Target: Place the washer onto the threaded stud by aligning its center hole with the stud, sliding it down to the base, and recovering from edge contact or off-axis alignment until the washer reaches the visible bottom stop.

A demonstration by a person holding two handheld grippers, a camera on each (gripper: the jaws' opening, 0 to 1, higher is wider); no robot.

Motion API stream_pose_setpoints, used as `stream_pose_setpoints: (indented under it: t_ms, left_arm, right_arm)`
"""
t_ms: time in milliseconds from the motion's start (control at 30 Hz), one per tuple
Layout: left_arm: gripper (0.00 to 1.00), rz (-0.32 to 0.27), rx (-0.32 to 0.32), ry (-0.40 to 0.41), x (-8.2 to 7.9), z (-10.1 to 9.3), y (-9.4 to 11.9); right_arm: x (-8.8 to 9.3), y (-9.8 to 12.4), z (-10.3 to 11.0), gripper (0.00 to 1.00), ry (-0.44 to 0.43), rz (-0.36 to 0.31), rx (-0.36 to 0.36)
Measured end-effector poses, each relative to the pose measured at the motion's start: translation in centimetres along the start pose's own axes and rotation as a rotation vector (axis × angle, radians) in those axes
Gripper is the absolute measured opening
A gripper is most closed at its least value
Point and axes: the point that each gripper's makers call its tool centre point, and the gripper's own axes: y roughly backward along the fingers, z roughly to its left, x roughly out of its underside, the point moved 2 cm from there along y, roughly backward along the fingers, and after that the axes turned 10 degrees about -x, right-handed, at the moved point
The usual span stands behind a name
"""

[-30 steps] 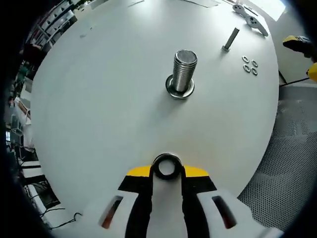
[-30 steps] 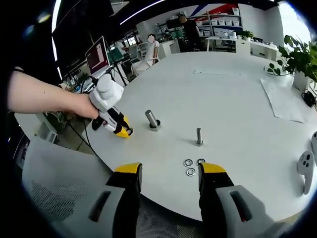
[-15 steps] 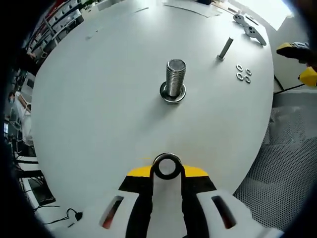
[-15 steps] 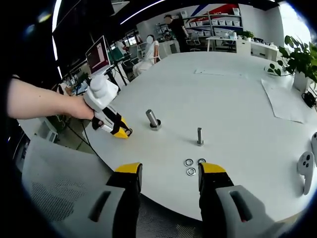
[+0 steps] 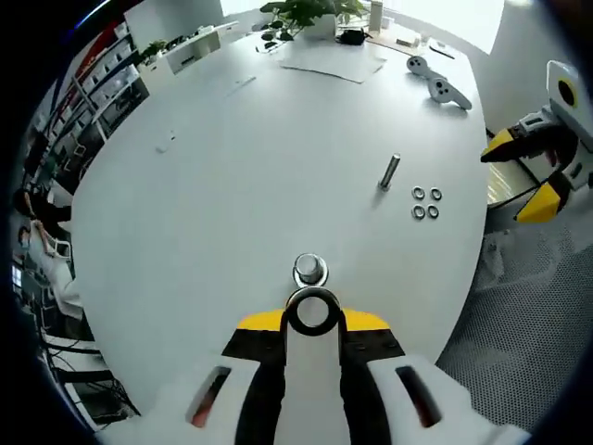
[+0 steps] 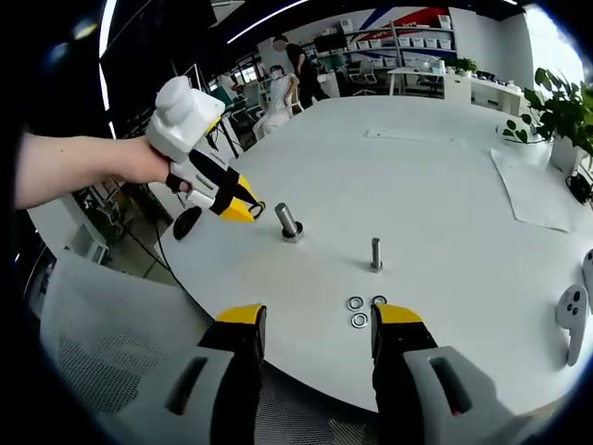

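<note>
— Two jaws of the left gripper [image 5: 312,313] pinch one washer [image 5: 312,311], just short of the large stud [image 5: 309,270].
— Advice?
— Centre its hole over the stud, level, then lower.
— Counts?
— Beyond that stud, one thin stud [image 5: 390,171] and three spare washers [image 5: 426,202]. The right gripper [image 6: 309,324] is spread, empty.

Left gripper [image 5: 312,311] clamped on washer [image 5: 312,312]; right gripper [image 6: 318,326] agape.
</note>
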Motion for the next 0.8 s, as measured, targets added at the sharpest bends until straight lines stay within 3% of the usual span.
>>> stream_pose_setpoints:
  t_ms: [300,800]
  left_arm:
    - [0.19,0.011,0.008,-0.031,-2.0,0.0,-1.6]
    - [0.19,0.084,0.006,-0.129,-1.5,-0.5,-4.1]
  right_arm:
    - [0.0,0.0,-0.1,0.48,-0.005,-0.003,0.000]
    - [-0.2,0.1,-0.3,0.48,-0.010,-0.012,0.004]
